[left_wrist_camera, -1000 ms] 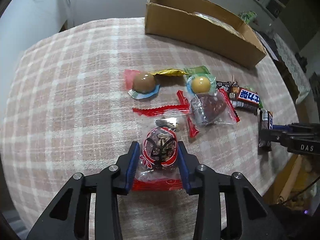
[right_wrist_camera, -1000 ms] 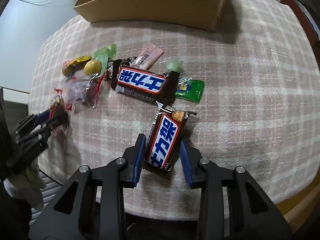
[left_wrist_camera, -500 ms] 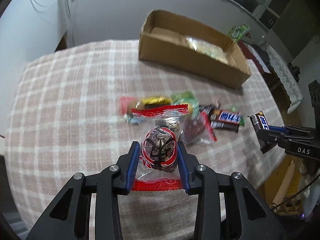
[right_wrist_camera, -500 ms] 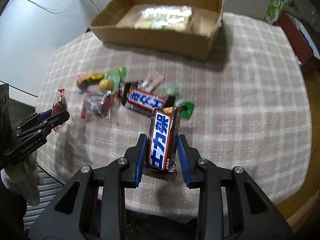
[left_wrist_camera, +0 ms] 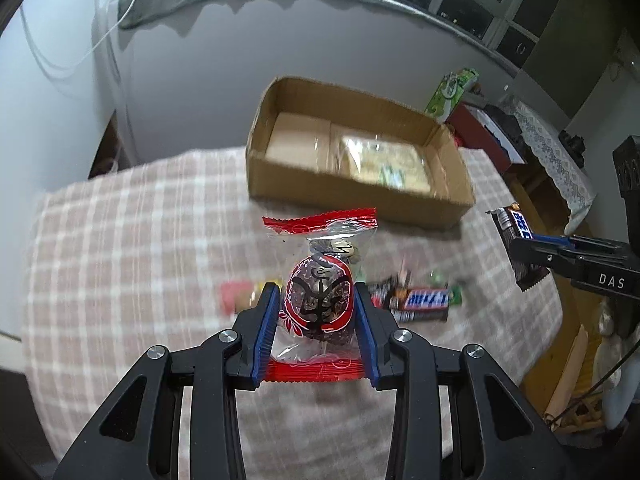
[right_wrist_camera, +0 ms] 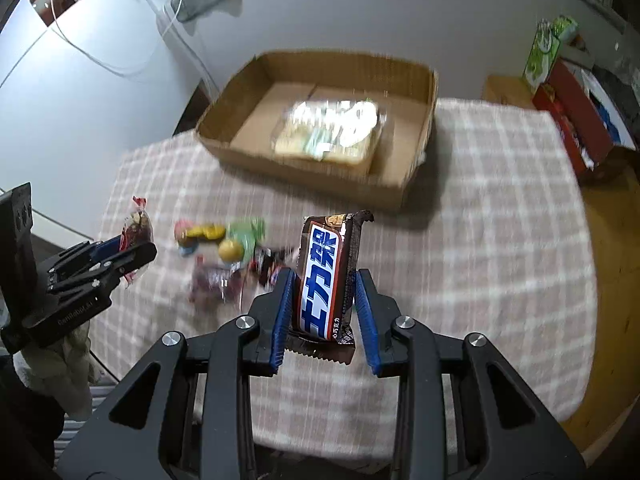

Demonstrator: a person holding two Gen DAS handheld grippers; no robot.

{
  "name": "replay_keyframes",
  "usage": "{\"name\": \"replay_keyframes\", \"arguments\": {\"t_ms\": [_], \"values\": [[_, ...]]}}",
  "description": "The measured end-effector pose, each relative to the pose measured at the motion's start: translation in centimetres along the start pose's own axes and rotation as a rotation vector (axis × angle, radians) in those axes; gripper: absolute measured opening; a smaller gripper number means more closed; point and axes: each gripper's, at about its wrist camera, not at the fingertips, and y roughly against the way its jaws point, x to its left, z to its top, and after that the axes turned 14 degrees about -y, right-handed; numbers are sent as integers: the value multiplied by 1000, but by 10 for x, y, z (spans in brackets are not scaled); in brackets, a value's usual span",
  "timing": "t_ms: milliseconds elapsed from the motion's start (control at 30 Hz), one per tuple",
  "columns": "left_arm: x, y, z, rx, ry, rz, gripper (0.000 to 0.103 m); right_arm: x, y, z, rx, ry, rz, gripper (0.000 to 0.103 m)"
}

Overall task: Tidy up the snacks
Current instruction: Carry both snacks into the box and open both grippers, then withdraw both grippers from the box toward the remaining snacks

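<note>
One plaid-clothed table (right_wrist_camera: 500, 208) — grey wall (left_wrist_camera: 192, 92) behind, window (left_wrist_camera: 492, 4) above.

The tablecloth (left_wrist_camera: 120, 264) is a pale pink-beige plaid crossed by white lines. At the upper middle of the frame sits a plain brown box (left_wrist_camera: 352, 192) with a yellowish-green clear packet (right_wrist_camera: 332, 128) inside. The left gripper (left_wrist_camera: 316, 312) is black with blue pads; its snack (left_wrist_camera: 320, 304) is clear film with red sealed edges and a red, white and black print over something dark. The right gripper (right_wrist_camera: 324, 300) has the same black and blue; its bar (right_wrist_camera: 326, 276) is dark brown with a blue band, white lettering and red trim. The loose sweets (right_wrist_camera: 224, 244) show yellow, green, pink and red. The wall (left_wrist_camera: 180, 80) is grey-white.
</note>
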Motion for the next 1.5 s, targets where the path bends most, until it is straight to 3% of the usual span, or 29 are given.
{"name": "replay_keyframes", "arguments": {"t_ms": [400, 733, 1000, 1067, 1100, 1133, 1200, 1500], "values": [[19, -22, 67, -46, -12, 15, 35, 3, -6, 68, -86, 27, -34, 32], [20, -59, 97, -11, -24, 13, 35, -4, -39, 104, -58, 21, -80, 32], [22, -78, 108, 16, -15, -5, 36, -14, -59, 113, -21, 10, -96, 33], [23, -81, 110, 24, -6, -11, 53, -15, -61, 113, -21, 10, -101, 34], [23, -80, 111, 19, -6, -11, 57, -14, -61, 113, -20, 10, -98, 41], [23, -80, 111, 14, -8, -14, 61, -14, -60, 113, -25, 12, -94, 59], [22, -79, 112, 17, -11, -16, 62, -12, -56, 112, -47, 22, -89, 76], [30, -69, 107, 3, -7, -2, 62, 0, -49, 108, -55, 58, -75, 79]]}}
